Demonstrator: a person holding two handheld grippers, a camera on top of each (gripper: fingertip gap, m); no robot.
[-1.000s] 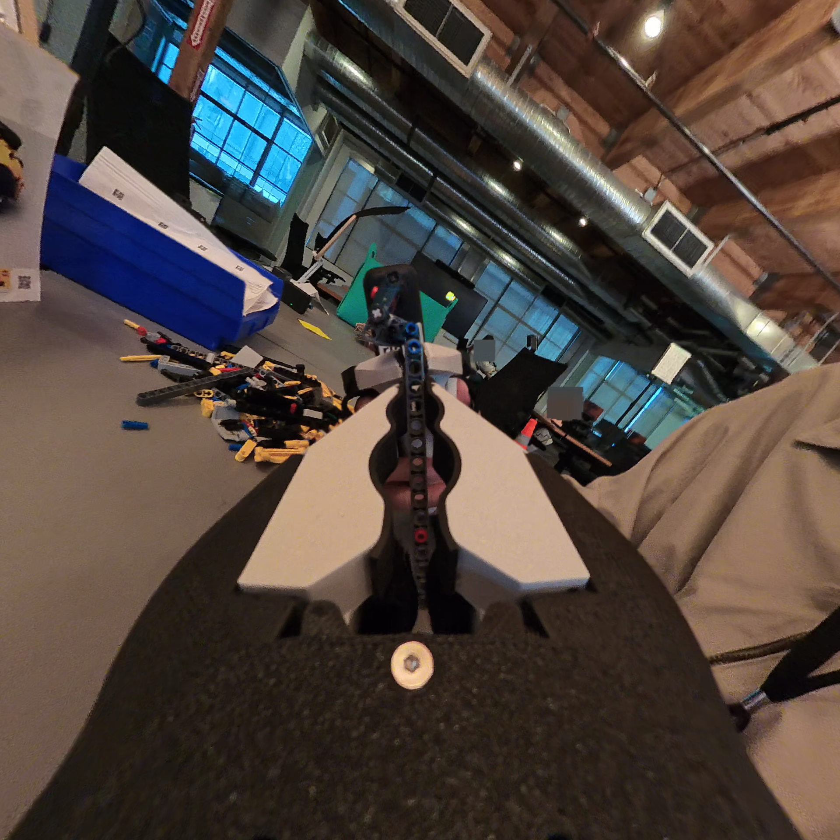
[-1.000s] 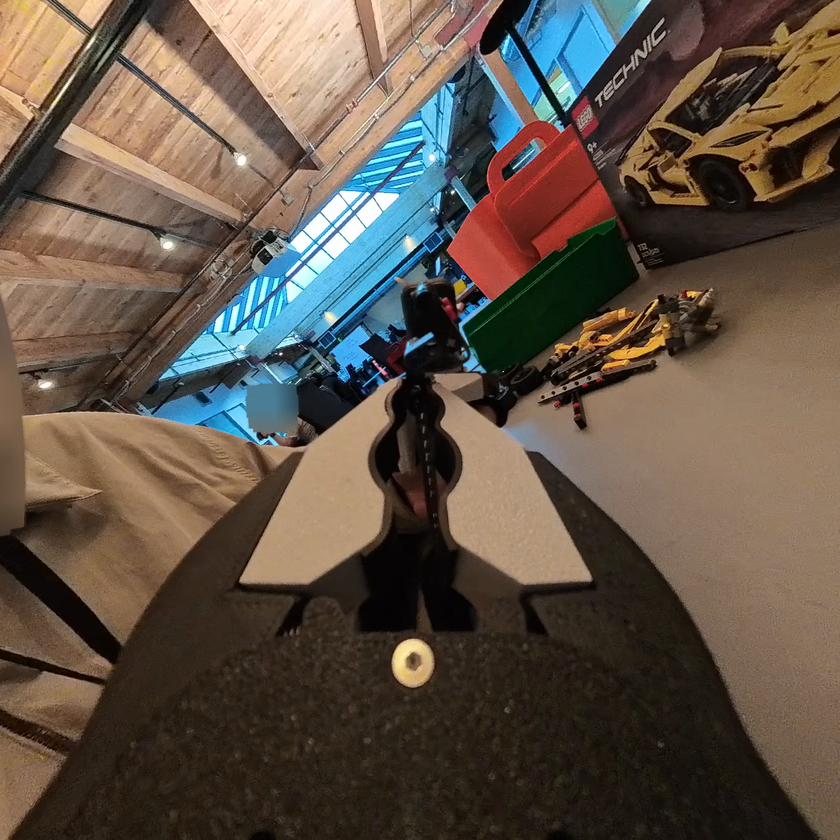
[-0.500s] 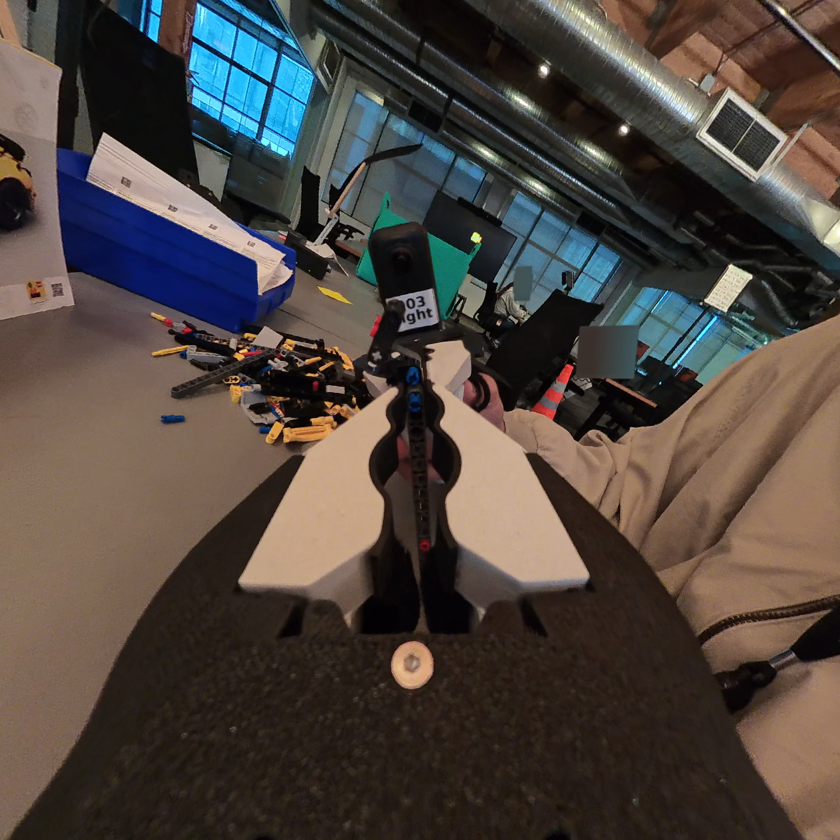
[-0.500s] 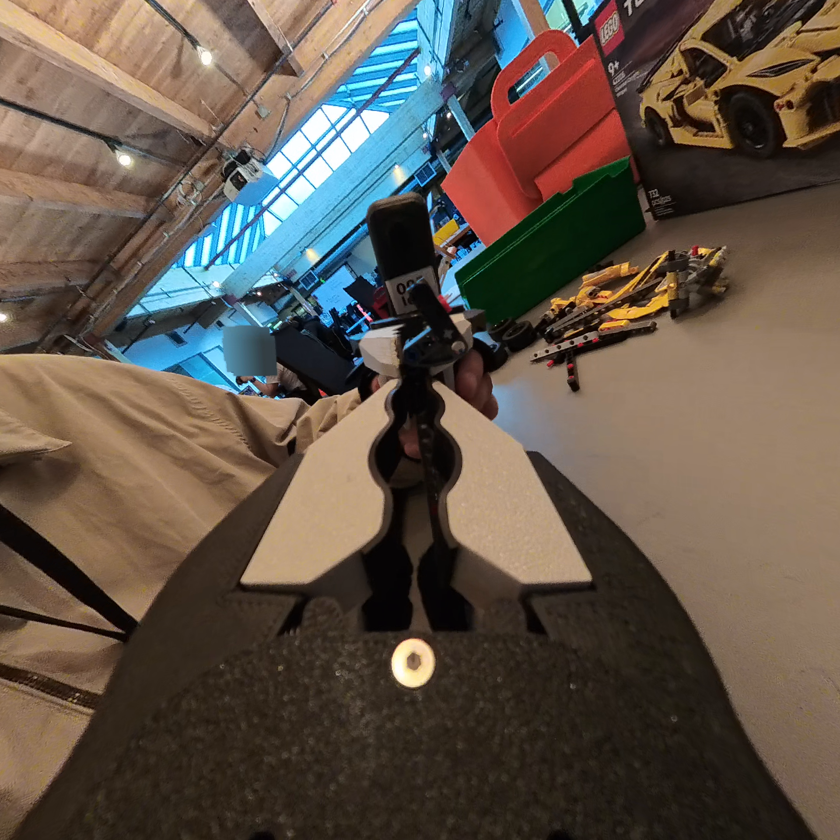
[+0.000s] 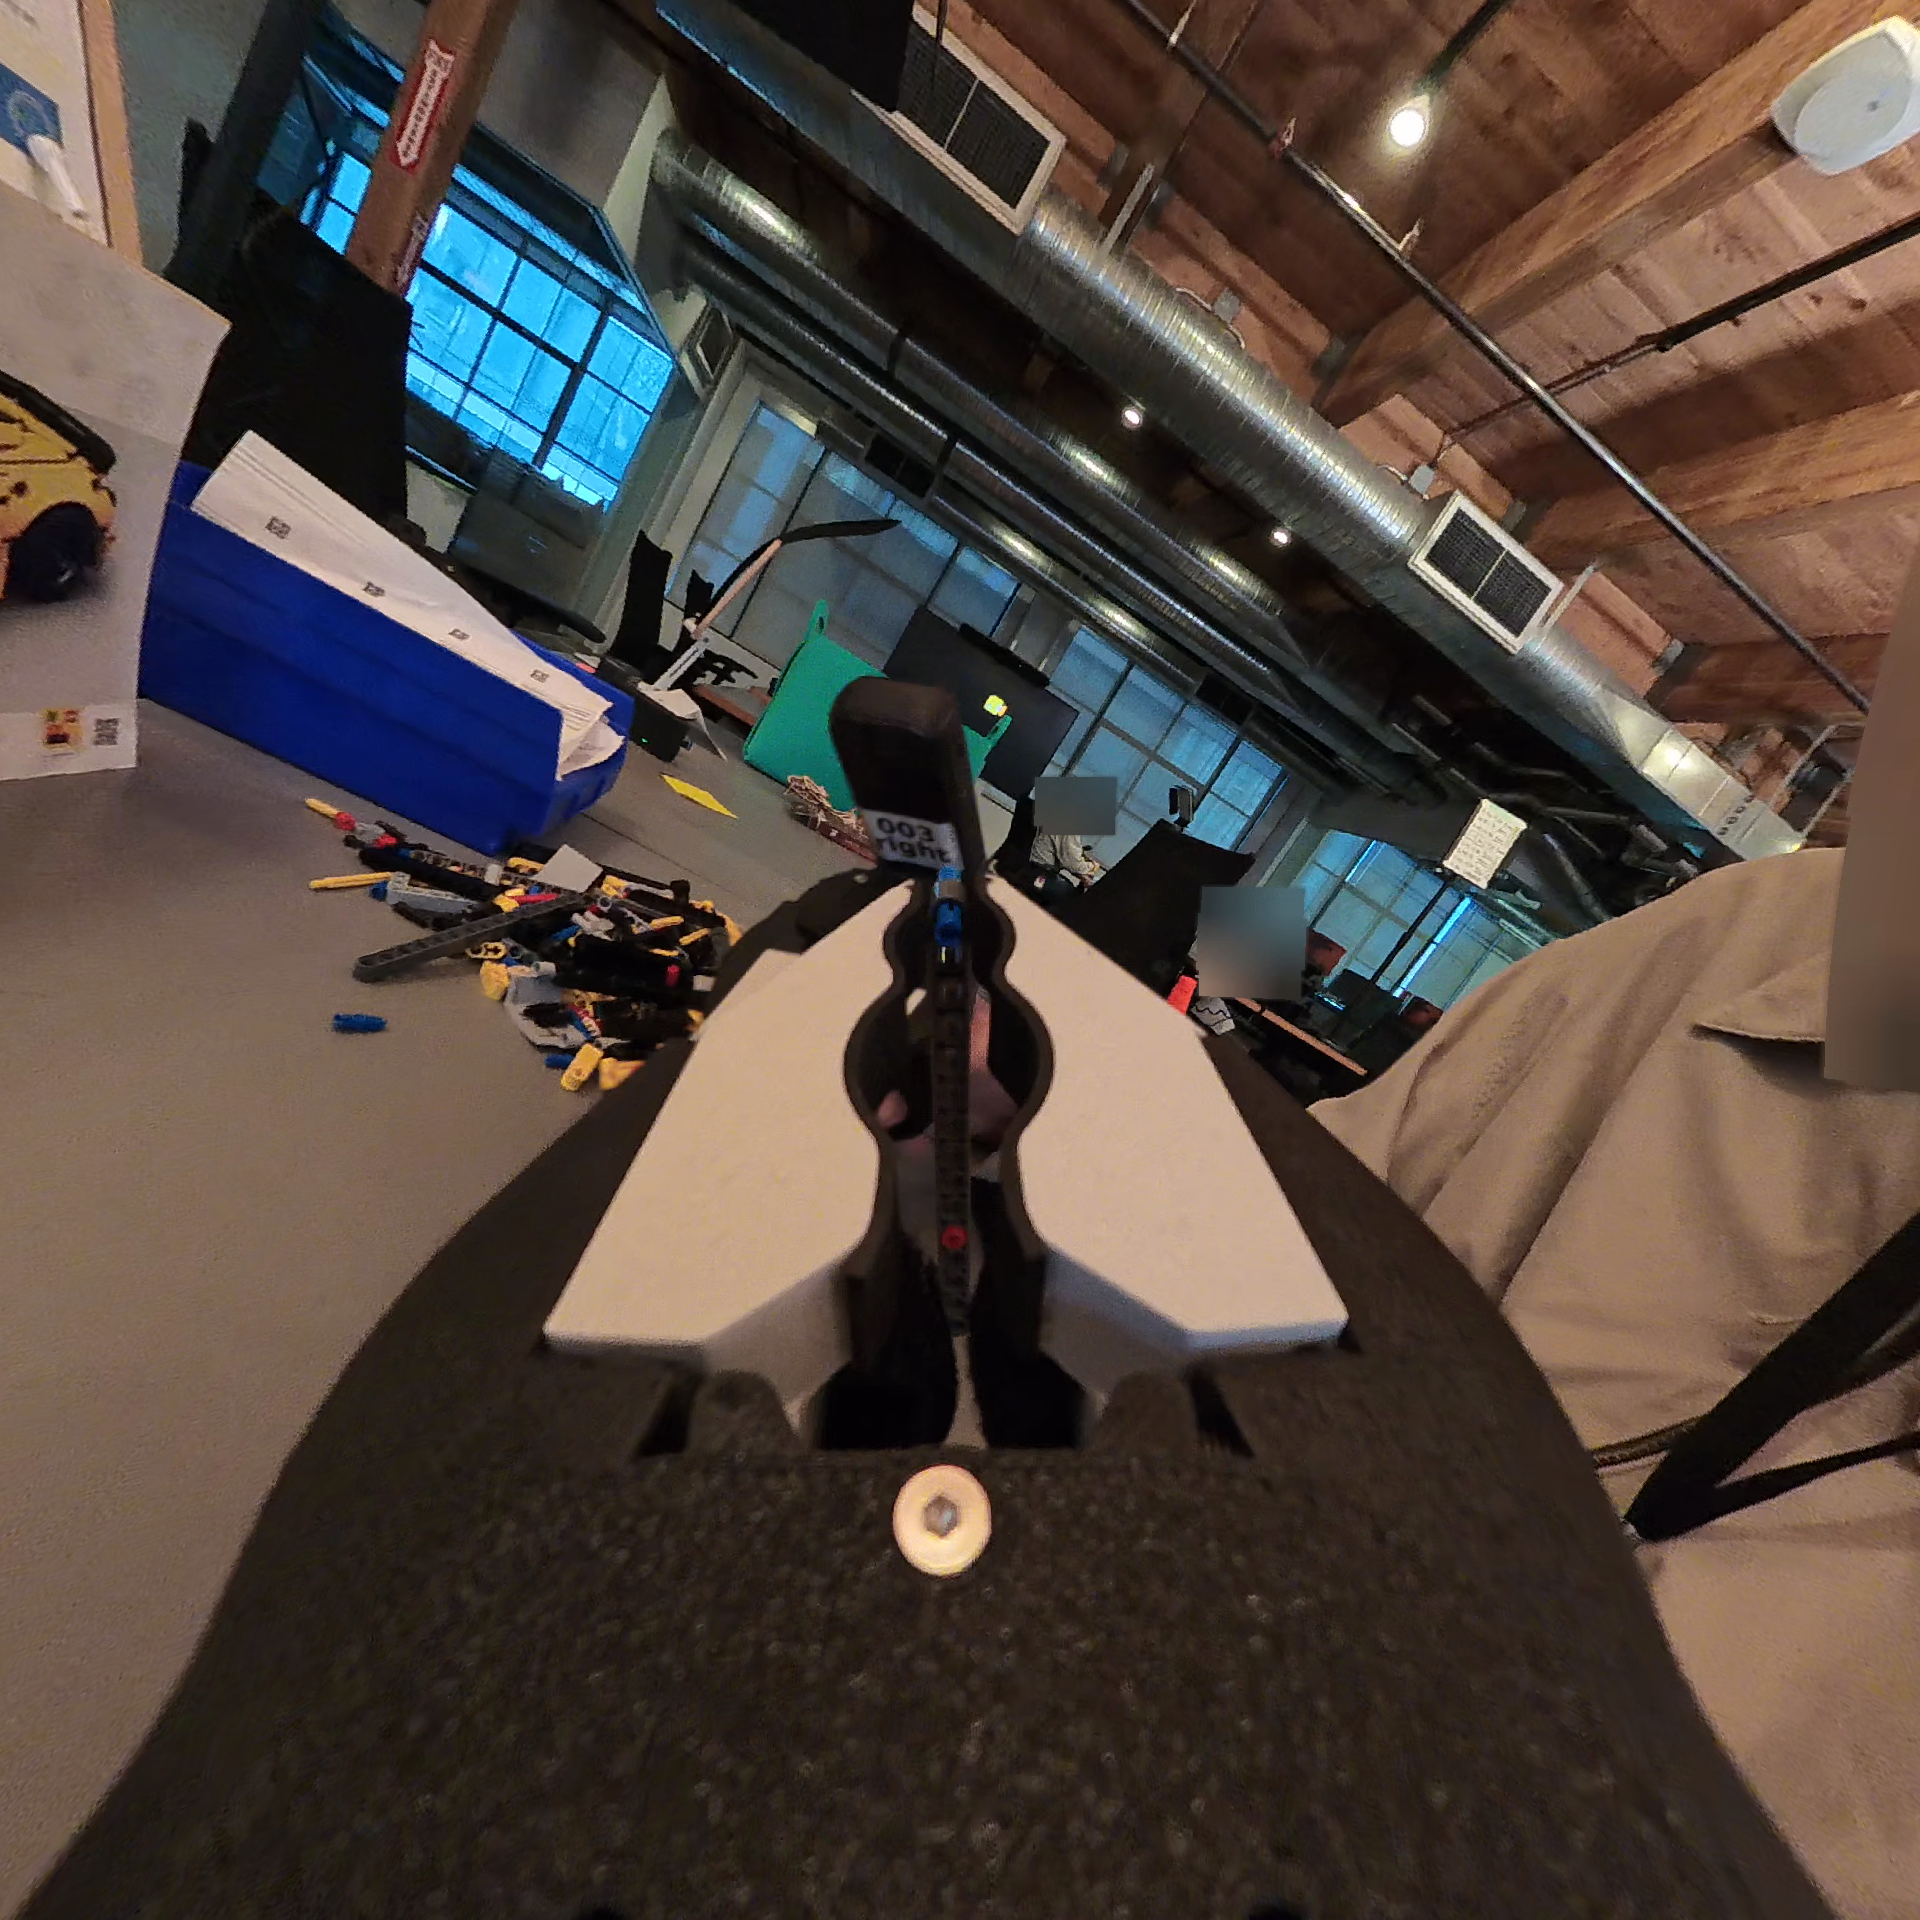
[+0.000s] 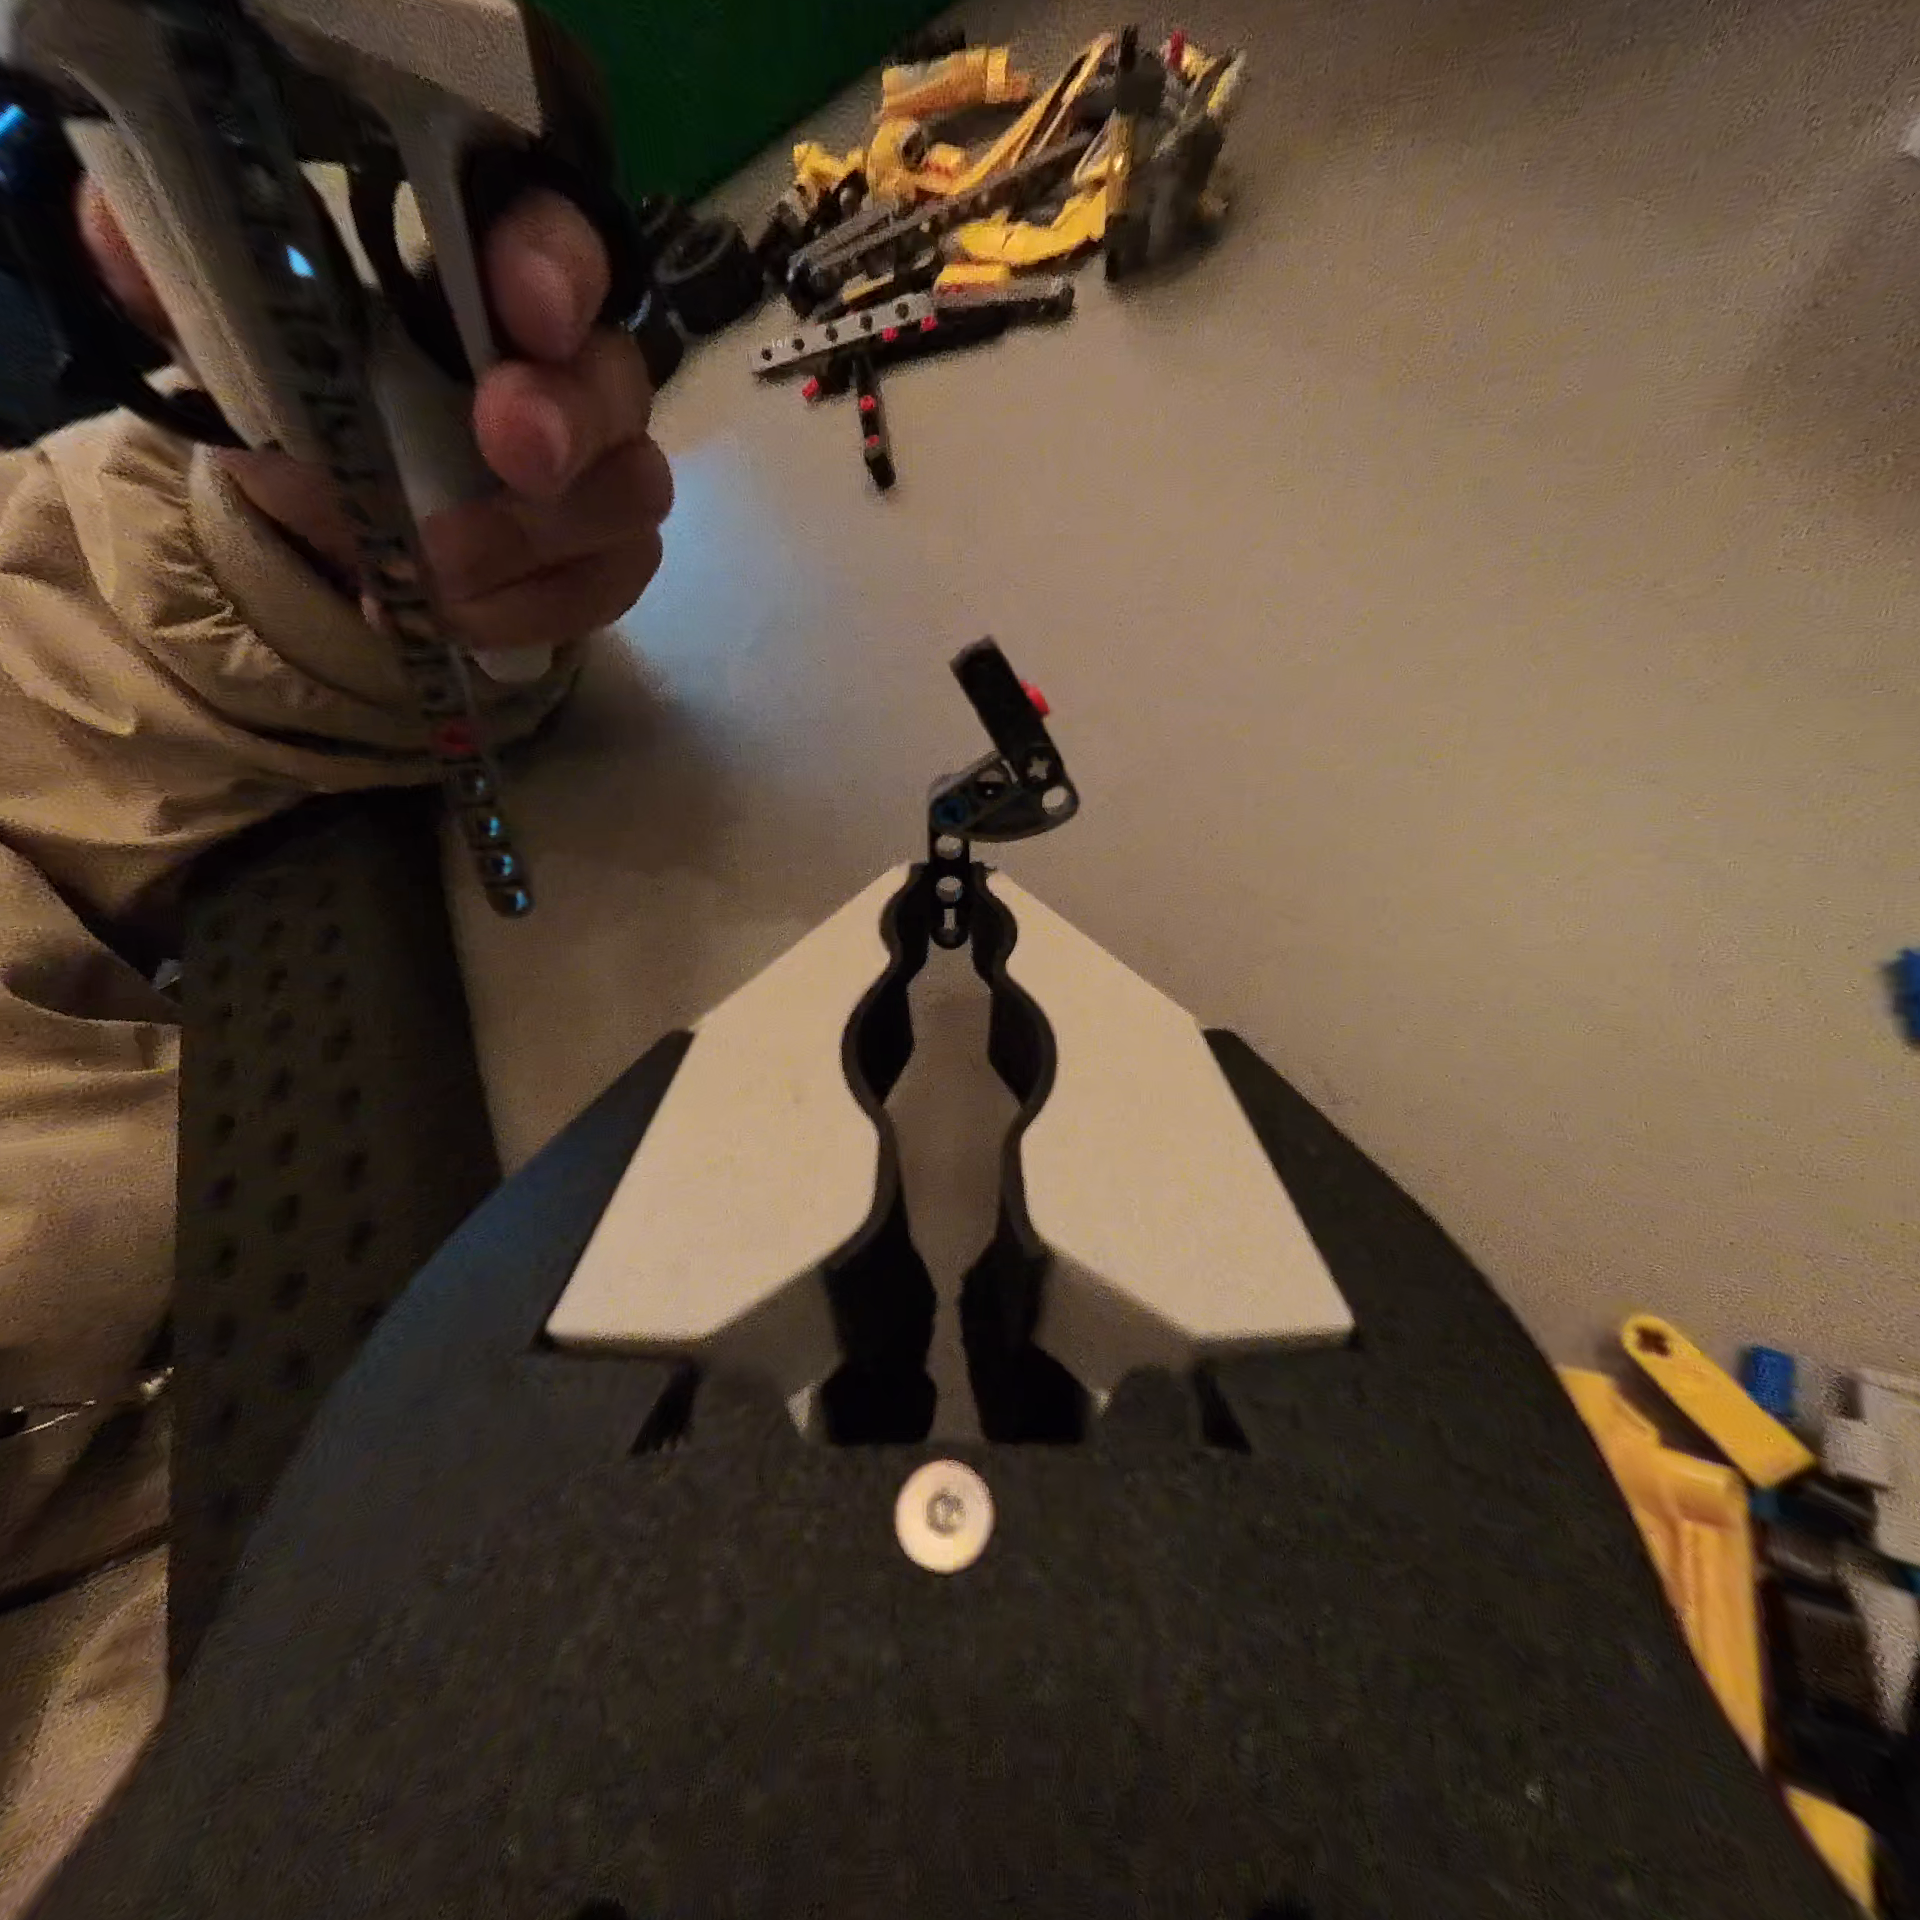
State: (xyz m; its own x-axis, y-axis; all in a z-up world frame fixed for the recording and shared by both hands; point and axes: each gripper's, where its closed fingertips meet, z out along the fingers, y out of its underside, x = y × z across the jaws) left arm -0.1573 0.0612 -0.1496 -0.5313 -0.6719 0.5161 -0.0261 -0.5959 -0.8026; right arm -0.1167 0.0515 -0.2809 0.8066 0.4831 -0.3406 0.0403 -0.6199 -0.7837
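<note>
My left gripper [image 5: 948,914] is shut on a long black holed beam [image 5: 951,1101] that lies along its fingers, with a blue pin near the tips and a red pin lower down. The right gripper's black camera post [image 5: 909,769] stands just beyond it. My right gripper [image 6: 948,894] is shut on a small black angled piece [image 6: 997,769] with a blue pin and a red pin, held above the grey table [image 6: 1403,675]. In the right wrist view a hand holds the left gripper [image 6: 312,208] at upper left, with the long beam [image 6: 416,582] hanging down.
A pile of black and yellow bricks [image 5: 551,945] lies in front of a blue bin [image 5: 353,665] holding papers. Another yellow and black pile [image 6: 987,208] lies by a green bin [image 6: 727,73]. Yellow parts [image 6: 1704,1455] lie at lower right. A beige sleeve [image 5: 1621,1195] is at the right.
The right gripper has tipped down from facing the ceiling to facing the table, with the small piece at its tips. The left gripper now sits to its upper left. The left view tilted up.
</note>
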